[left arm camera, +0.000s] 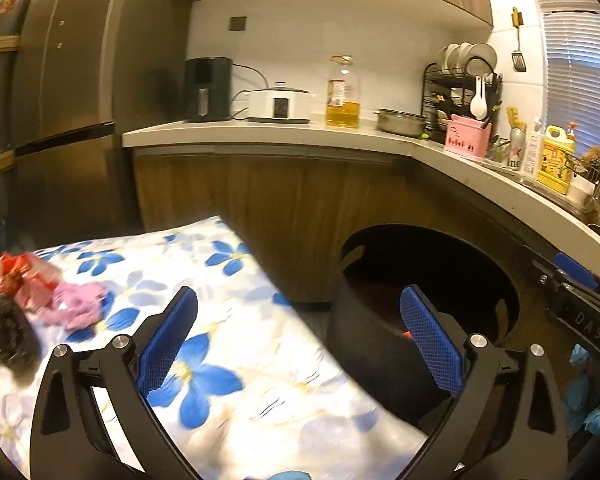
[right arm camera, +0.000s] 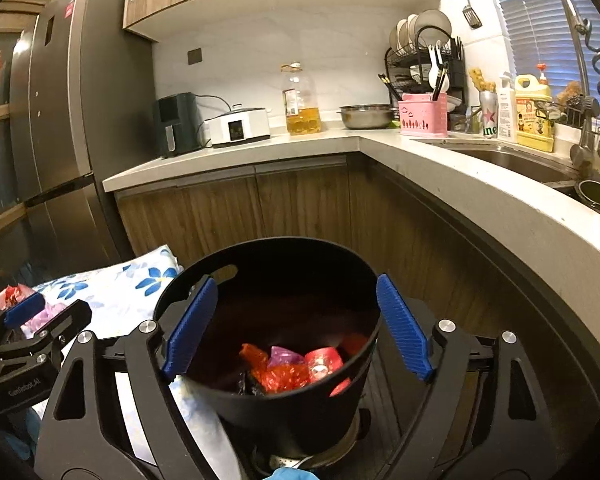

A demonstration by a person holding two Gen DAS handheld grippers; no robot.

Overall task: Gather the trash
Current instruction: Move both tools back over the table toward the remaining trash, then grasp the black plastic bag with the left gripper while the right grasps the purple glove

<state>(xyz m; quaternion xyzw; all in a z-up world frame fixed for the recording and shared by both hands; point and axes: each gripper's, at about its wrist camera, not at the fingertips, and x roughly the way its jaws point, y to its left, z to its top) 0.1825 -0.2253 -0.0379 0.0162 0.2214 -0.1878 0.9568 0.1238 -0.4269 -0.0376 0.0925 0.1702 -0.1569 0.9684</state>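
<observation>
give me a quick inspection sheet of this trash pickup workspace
surface: floral cloth, patterned with blue flowers.
job's things: black bin beside the cloth, holding red and purple wrappers; on the cloth lie a pink wad, a red wrapper and a dark crumpled piece.
clutter: oil bottle, steel bowl, pink caddy on the counter.
grippers: left gripper open and empty; right gripper open above the bin.
cables: cords behind the white cooker.
surroundings: fridge, sink, dish rack.

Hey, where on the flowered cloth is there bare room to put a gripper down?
Free: the flowered cloth between the pink wad and the black bin. Crowded: its left edge, with the red wrapper and dark lump.
</observation>
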